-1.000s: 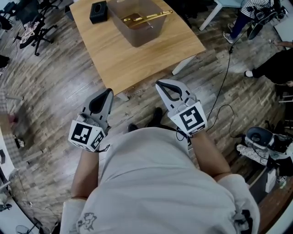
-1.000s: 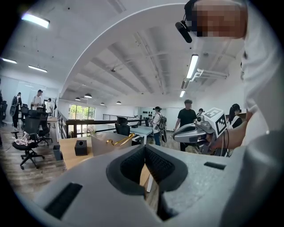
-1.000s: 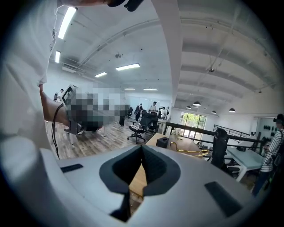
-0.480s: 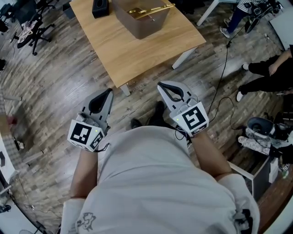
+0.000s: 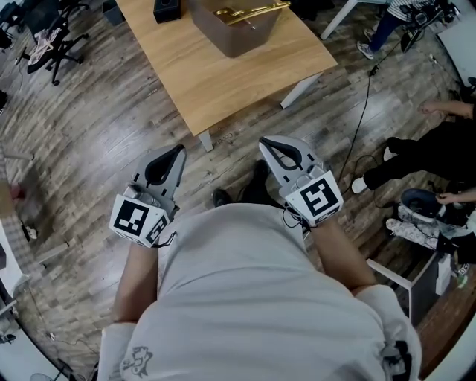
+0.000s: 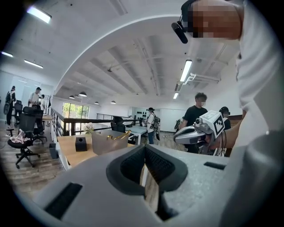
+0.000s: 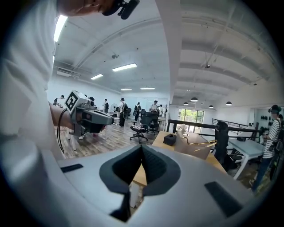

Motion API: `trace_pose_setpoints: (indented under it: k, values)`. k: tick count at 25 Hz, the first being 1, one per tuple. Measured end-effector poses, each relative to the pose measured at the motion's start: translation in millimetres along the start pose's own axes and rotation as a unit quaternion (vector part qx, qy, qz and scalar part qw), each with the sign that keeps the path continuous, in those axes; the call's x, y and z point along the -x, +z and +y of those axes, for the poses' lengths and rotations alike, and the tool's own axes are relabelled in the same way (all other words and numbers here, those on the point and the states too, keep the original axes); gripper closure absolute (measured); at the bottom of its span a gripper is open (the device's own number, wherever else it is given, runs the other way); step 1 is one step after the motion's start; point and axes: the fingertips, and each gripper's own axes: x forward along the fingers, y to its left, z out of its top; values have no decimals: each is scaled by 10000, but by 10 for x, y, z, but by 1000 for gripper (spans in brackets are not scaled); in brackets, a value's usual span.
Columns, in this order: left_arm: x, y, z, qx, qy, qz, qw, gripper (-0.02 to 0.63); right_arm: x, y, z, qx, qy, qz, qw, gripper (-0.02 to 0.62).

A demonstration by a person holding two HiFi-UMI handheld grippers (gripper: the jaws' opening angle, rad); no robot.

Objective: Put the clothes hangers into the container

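Note:
Gold clothes hangers [image 5: 249, 11] lie in a grey-brown container [image 5: 239, 33] on the wooden table [image 5: 223, 82] at the top of the head view. Both grippers are held close to the person's body, short of the table's near corner and well away from the container. My left gripper [image 5: 176, 151] is shut with nothing in it. My right gripper [image 5: 268, 143] is shut and empty too. The left gripper view shows the container [image 6: 108, 142] and hangers [image 6: 119, 135] far off. The right gripper view also shows the container [image 7: 194, 150].
A small black box [image 5: 166, 9] sits on the table beside the container. A black cable [image 5: 363, 111] trails across the wood floor at the right. A seated person's legs [image 5: 416, 149] and some gear [image 5: 420, 212] are at the right, office chairs [image 5: 44, 45] at the upper left.
The table and container have slid up and away in the head view. The legs of the person at the right have shifted. Both grippers stay shut in the same place.

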Motion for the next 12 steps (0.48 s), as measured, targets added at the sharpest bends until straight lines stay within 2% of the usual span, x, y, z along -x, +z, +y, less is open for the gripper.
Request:
trace_pose_setpoints:
  k: [12]
  values:
    - [14,-1,142,53,51,-32,10000,600,-79,30,-114,54,-62,21,10000,589]
